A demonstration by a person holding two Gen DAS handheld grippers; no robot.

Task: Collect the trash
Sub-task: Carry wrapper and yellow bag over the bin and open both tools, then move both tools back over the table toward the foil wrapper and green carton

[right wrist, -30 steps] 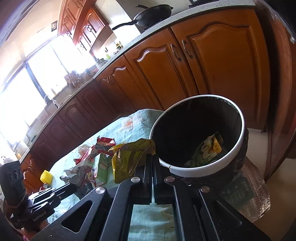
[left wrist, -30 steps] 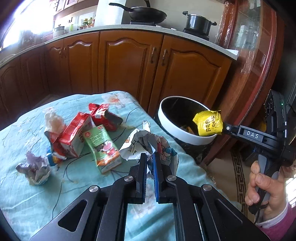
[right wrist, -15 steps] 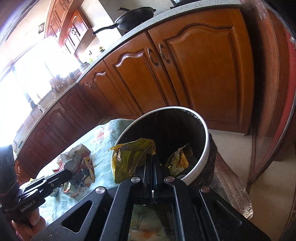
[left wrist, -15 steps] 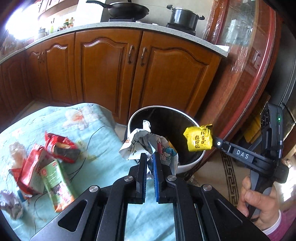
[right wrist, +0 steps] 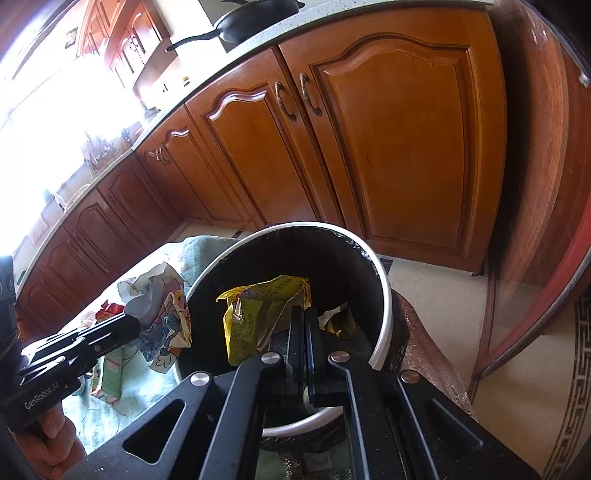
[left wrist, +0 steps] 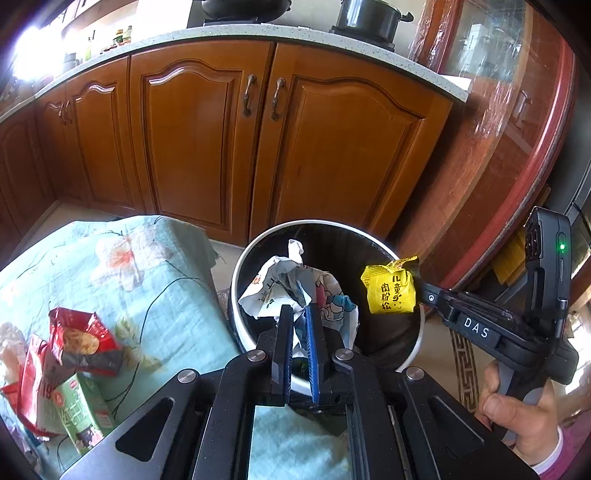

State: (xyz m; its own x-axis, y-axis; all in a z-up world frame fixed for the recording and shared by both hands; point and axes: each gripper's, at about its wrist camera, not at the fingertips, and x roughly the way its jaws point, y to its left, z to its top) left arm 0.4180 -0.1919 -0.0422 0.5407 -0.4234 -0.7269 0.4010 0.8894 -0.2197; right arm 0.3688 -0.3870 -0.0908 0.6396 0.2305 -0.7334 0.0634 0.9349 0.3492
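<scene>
A home kitchen is shown; wooden cabinet doors (left wrist: 207, 140) are set under a speckled countertop (left wrist: 258, 31); a black pot (left wrist: 369, 16) and a frying pan (right wrist: 255, 14) are placed on it.

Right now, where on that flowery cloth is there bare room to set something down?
The far half of the teal cloth lies bare, from the red snack bag back to its far edge and across to the bin. The near left corner is crowded: red packs and a green carton overlap there.

Bin (left wrist: 413, 354) right of table (left wrist: 155, 280), cabinets (left wrist: 295, 147) behind, wrappers (left wrist: 74, 354) on table's left part
</scene>
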